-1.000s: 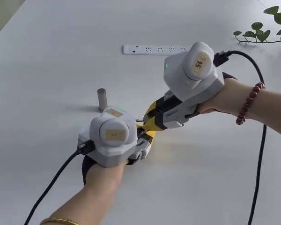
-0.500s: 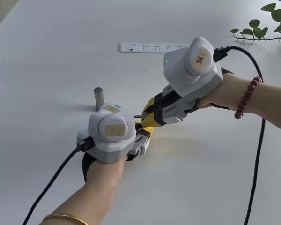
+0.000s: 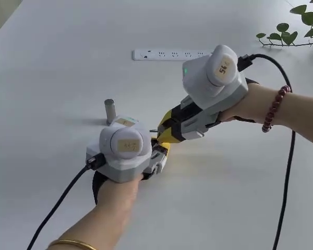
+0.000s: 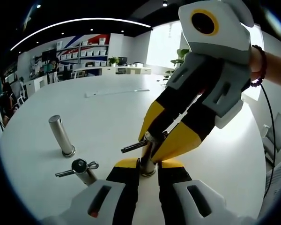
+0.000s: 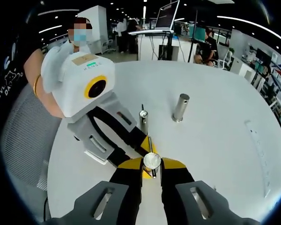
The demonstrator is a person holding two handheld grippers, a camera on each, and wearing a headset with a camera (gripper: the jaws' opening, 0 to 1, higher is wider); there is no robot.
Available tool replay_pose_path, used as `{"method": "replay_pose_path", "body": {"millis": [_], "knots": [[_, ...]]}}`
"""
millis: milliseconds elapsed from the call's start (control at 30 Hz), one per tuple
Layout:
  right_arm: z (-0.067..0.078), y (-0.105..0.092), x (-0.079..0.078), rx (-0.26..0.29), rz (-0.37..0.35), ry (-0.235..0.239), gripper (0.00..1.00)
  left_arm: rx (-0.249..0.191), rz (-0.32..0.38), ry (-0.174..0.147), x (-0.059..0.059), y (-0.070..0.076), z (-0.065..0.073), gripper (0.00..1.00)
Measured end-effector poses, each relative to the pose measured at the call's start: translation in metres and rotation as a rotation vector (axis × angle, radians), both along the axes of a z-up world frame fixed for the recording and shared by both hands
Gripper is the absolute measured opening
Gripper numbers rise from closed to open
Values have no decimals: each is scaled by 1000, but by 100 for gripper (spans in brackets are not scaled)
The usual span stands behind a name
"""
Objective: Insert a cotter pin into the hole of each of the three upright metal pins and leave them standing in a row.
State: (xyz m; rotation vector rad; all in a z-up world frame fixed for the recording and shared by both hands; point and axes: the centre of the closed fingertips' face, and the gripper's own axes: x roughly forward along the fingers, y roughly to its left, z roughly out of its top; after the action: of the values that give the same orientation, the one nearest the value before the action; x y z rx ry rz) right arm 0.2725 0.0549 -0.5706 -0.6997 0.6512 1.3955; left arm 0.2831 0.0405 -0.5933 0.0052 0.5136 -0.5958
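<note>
Jaws converge on one pin (image 5: pixel 151 161) (both apparently clamped).

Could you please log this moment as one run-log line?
left gripper: shut on held pin base | right gripper: shut on its top | cotter pin: through hole | done pin: one | bare pin: one

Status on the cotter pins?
Both shut on held pin: left gripper at base, right gripper at top. Cotter pin sticks out its side. Pinned pin, bare pin stand clear.
</note>
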Motion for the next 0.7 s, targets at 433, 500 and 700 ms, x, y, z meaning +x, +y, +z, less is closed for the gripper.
{"method": "replay_pose_path", "body": {"millis": [433,500,700], "knots": [[-1,0,0,2,1,0,9,16,-9,-2,-4,0,1,15],[0,0,-2,5,10,-1,9,17,-7,-2,-4,1,1,15],[1,-2,-5,18,7,10,9,25,5,0,-3,0,1,15]]}}
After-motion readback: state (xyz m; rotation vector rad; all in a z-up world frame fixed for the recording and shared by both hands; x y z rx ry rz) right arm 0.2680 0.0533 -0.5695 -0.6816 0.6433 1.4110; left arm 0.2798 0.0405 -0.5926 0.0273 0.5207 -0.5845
